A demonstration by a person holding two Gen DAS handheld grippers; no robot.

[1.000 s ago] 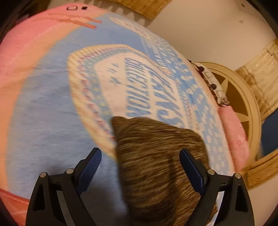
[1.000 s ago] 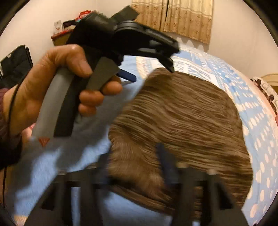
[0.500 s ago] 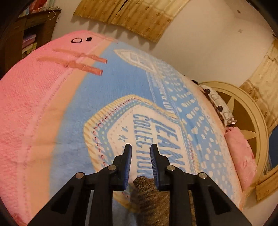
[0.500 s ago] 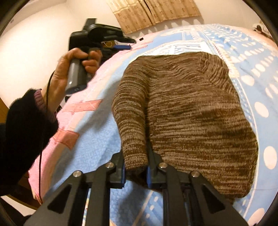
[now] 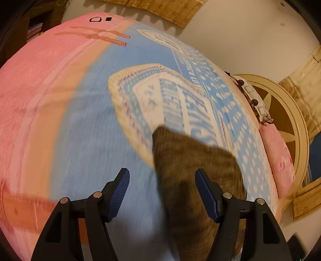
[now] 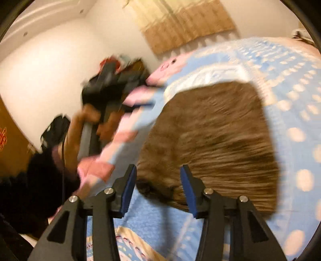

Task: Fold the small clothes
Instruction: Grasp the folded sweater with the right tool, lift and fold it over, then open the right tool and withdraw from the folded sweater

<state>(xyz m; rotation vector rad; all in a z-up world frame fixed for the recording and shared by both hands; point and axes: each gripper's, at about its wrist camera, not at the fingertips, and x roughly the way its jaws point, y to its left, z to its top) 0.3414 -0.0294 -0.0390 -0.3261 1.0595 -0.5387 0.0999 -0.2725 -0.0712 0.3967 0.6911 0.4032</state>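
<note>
A brown knitted garment (image 5: 190, 170) lies folded on the blue and pink blanket (image 5: 80, 140) of a bed. My left gripper (image 5: 162, 190) hovers over its near corner, the jaws opening. The cloth lies below the gap, and the blue pads (image 5: 120, 190) stand clear of it. In the right wrist view the same garment (image 6: 210, 136) spreads ahead of my right gripper (image 6: 158, 186). Its jaws are opening too, with the garment's near edge between the pads but not pressed. A hand (image 6: 76, 136) holds the left gripper (image 6: 112, 86) at the bed's left side, blurred.
A round cream headboard (image 5: 297, 128) and a pink pillow (image 5: 278, 156) lie at the bed's far right. Curtains (image 6: 180, 24) hang on the wall behind. Dark furniture (image 5: 30, 24) stands beyond the bed's left edge. Two small dark items (image 5: 100, 19) rest on the pink border.
Half a second ago both grippers were pinched on the garment's edge. Both have now opened and let it go, and the garment lies flat. The views are blurred by motion.
</note>
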